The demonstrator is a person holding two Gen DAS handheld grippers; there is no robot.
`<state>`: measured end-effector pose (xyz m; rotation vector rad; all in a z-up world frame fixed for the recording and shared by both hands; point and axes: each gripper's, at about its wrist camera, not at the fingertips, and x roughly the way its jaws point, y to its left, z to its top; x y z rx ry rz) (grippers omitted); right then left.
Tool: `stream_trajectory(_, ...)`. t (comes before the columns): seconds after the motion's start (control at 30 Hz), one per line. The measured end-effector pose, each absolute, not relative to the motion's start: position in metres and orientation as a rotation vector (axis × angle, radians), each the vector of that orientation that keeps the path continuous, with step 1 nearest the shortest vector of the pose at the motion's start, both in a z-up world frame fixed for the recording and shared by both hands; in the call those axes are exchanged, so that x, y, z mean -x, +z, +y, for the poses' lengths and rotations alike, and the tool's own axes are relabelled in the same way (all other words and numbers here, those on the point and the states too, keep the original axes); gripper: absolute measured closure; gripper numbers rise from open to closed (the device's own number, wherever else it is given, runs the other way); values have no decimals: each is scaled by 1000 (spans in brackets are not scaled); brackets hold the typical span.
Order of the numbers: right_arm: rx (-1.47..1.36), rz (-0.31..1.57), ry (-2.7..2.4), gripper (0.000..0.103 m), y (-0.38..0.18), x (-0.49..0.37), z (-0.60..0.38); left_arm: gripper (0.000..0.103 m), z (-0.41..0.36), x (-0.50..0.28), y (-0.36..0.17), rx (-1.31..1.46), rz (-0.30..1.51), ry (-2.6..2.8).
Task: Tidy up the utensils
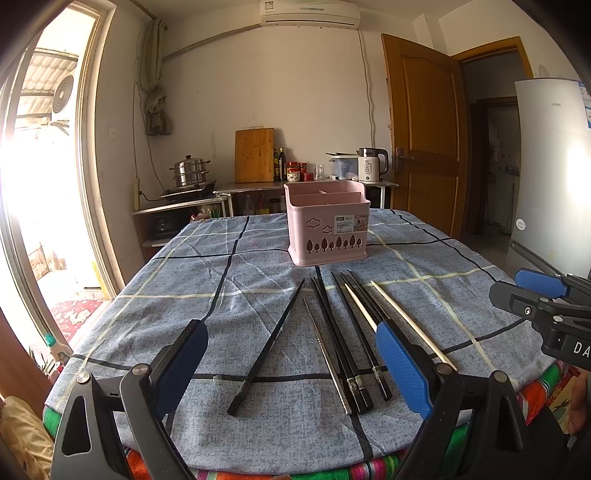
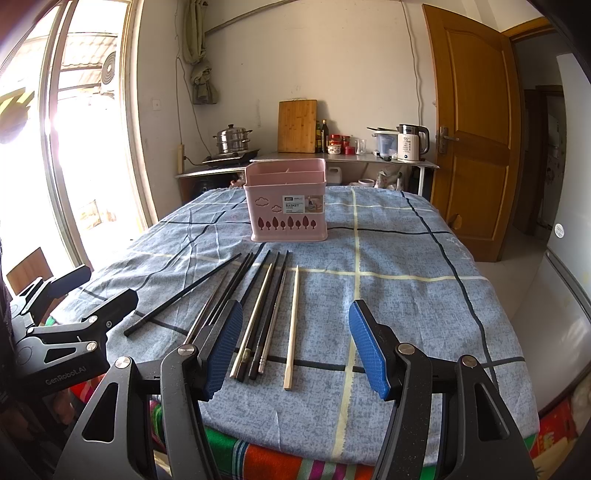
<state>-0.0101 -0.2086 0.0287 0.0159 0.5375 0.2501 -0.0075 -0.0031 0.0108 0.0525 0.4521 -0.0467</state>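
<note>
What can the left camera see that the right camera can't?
Only the left wrist view shows the air conditioner high on the wall and the white fridge front. Only the right wrist view shows the white jug under the counter. Both show the pink basket, the chopsticks lying on the blue tablecloth, the steamer pot, the kettle, and both open grippers: left gripper, right gripper.

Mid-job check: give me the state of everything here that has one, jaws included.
Left gripper: jaws open, empty.
Right gripper: jaws open, empty.
Pink basket: upright, no utensils visible inside.
Chopsticks: flat on the tablecloth, none picked up.
Wooden door: open.
</note>
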Motion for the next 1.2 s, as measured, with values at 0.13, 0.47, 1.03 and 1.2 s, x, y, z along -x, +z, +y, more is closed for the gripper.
stream_trajectory(0.13,-15,537,250,42,29,10,-208,10,-3,8,11,-52,452,-45)
stream_trajectory(0.47,-17,545,249,42,25,7,-207,10,-2,4,6,-59,461,-44)
stream_trajectory(1.03,-25,640,263,42,9,-44,-205,10,18,-88,-22,-78,666,-110)
stream_trajectory(1.2,-9,695,274,42,0,-73,-198,23,30,-132,-36,-58,778,-106)
